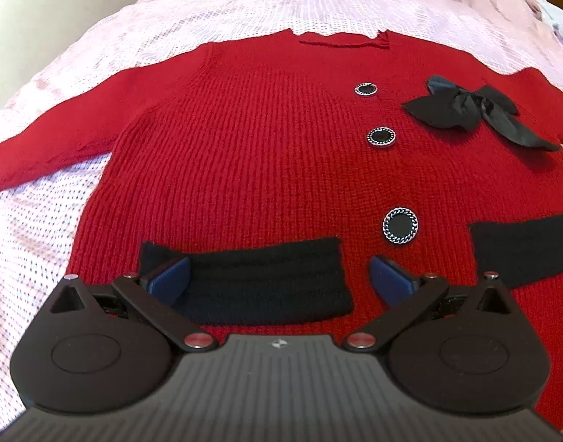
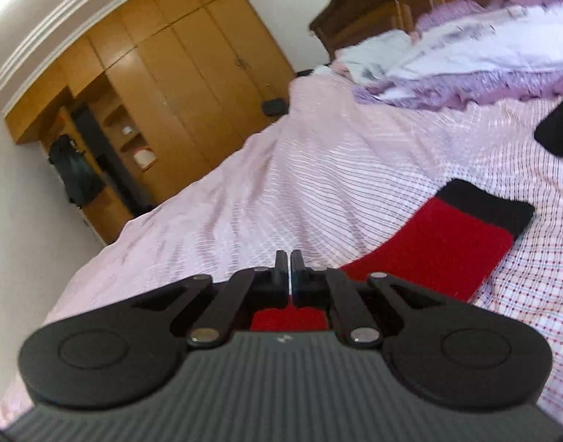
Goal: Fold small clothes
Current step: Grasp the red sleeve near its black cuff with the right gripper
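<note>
The left gripper (image 1: pixel 279 276) has its two blue fingers (image 1: pixel 171 274) spread wide apart, with nothing between them. Right under and between them lies a black pocket (image 1: pixel 252 281) on a red sweater (image 1: pixel 244 154). The sweater is spread flat on the pink checked bed cover (image 1: pixel 38 228). Just past the right finger sits a round black button (image 1: pixel 400 227), and two more buttons go up in a line beyond it. Farther off to the right lies a black bow (image 1: pixel 476 110). The right gripper (image 2: pixel 290 272) has its fingers pressed together, and red cloth shows just under them, but whether it is pinched is hard to tell. Ahead to its right lies the red sleeve (image 2: pixel 439 246) with a black cuff (image 2: pixel 484 202). Far behind are rumpled purple and white bedclothes (image 2: pixel 465 59) and a wooden wardrobe (image 2: pixel 178 84).
</note>
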Available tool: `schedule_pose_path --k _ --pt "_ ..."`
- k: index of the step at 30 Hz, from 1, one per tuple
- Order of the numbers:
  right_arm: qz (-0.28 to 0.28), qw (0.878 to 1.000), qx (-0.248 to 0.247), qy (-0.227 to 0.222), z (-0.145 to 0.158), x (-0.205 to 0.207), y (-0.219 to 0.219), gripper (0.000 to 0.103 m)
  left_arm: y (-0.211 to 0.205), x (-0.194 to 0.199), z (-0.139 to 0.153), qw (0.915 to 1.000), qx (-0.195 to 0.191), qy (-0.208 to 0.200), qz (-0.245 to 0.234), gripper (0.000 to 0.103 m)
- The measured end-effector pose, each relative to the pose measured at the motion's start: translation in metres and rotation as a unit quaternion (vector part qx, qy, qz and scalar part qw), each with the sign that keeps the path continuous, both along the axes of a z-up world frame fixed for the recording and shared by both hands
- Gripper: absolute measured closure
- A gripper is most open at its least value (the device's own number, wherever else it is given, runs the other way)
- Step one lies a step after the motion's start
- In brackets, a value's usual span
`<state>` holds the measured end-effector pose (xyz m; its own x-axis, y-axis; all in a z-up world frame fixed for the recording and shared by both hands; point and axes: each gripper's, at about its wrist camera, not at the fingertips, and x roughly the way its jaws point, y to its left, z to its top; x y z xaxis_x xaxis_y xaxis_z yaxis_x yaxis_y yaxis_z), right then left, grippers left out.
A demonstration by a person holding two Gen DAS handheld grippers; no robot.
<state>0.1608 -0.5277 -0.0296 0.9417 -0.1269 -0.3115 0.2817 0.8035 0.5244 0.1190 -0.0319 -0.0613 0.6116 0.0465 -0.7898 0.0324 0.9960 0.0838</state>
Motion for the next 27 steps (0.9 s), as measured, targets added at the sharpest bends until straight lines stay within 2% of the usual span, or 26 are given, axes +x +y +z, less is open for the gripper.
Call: schedule_pose_path --k 5,15,18,20,22,23,24,25,27 --pt "0.004 1.000 -0.012 -0.004 0.010 -0.009 0.008 0.100 0.002 0.002 0.006 1.0000 -0.007 0.004 -0.003 0.000" --pt "0.023 0.999 -0.032 -0.018 0.033 -0.027 0.020 0.101 0.009 -0.009 0.024 0.9996 -0.012 -0.023 -0.013 0.000" --pt "0.046 0.999 -0.008 -0.012 0.033 -0.026 0.020 0.097 0.012 -0.013 0.030 0.9993 -0.018 -0.029 -0.014 0.000" --pt "0.041 0.999 0.003 0.004 0.027 -0.024 0.019 0.096 0.013 -0.015 0.032 0.9992 -0.019 -0.031 -0.013 0.000" --pt "0.029 0.999 0.000 0.025 0.017 -0.022 0.018 0.086 0.014 -0.017 0.034 0.9992 -0.022 -0.033 -0.011 0.000" --pt "0.025 0.999 0.003 0.034 0.012 -0.021 0.017 0.062 0.014 -0.017 0.036 0.9991 -0.023 -0.034 -0.010 0.000" --pt "0.025 0.999 0.010 0.036 0.007 -0.021 0.016 0.033 0.015 -0.018 0.036 0.9991 -0.023 -0.035 -0.009 0.000" --pt "0.023 0.999 0.019 0.036 0.002 -0.022 0.014 0.027 0.015 -0.018 0.037 0.9990 -0.024 -0.036 -0.008 0.000" --pt "0.023 0.998 0.035 0.037 -0.008 -0.022 0.009 0.027 0.016 -0.019 0.038 0.9990 -0.024 -0.036 -0.005 0.000"
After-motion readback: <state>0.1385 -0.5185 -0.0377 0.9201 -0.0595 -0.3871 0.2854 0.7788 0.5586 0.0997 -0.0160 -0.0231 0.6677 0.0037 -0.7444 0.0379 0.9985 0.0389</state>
